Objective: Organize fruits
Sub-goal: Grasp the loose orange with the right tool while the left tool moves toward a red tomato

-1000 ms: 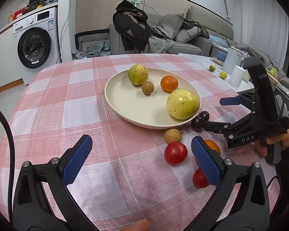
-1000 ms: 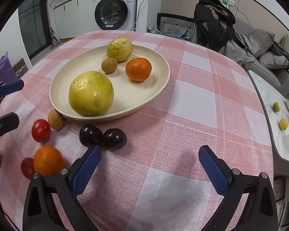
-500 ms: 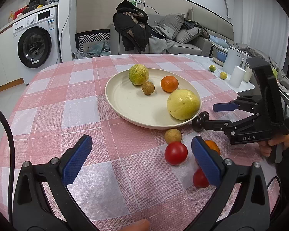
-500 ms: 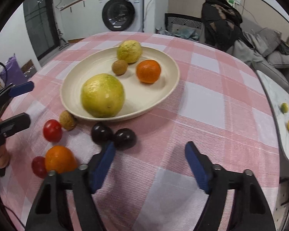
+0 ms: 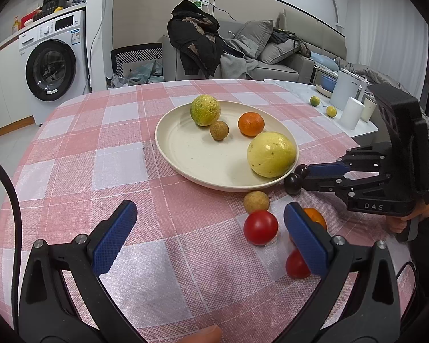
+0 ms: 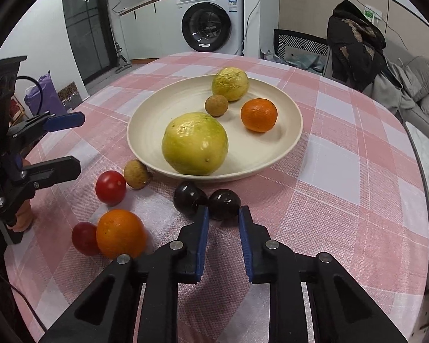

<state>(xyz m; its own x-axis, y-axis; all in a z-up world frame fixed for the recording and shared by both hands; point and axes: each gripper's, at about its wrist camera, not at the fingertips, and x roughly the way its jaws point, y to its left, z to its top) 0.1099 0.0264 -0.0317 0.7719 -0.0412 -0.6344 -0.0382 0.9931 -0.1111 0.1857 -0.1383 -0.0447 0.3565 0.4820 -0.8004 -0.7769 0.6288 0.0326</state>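
A cream plate (image 6: 146,131) holds a large yellow fruit (image 6: 195,143), a green-yellow fruit (image 6: 230,83), a brown longan (image 6: 216,105) and an orange (image 6: 258,115). On the cloth lie two dark plums (image 6: 224,203) (image 6: 188,198), a longan (image 6: 136,173), two red tomatoes (image 6: 110,187) (image 6: 84,237) and an orange (image 6: 119,233). My right gripper (image 6: 221,214) has its pads closed on either side of the right plum, which rests on the cloth. My left gripper (image 5: 211,223) is open and empty, with the tomato (image 5: 260,227) near its right finger.
The round table (image 5: 100,143) has a pink checked cloth. A white side table (image 5: 354,131) at the right holds two limes, cups and a jug. A washing machine (image 5: 53,70) and a sofa with clothes (image 5: 243,54) stand behind.
My right gripper has moved forward to the plums and its jaws have narrowed from wide open to close around the right plum. My left gripper has not moved.
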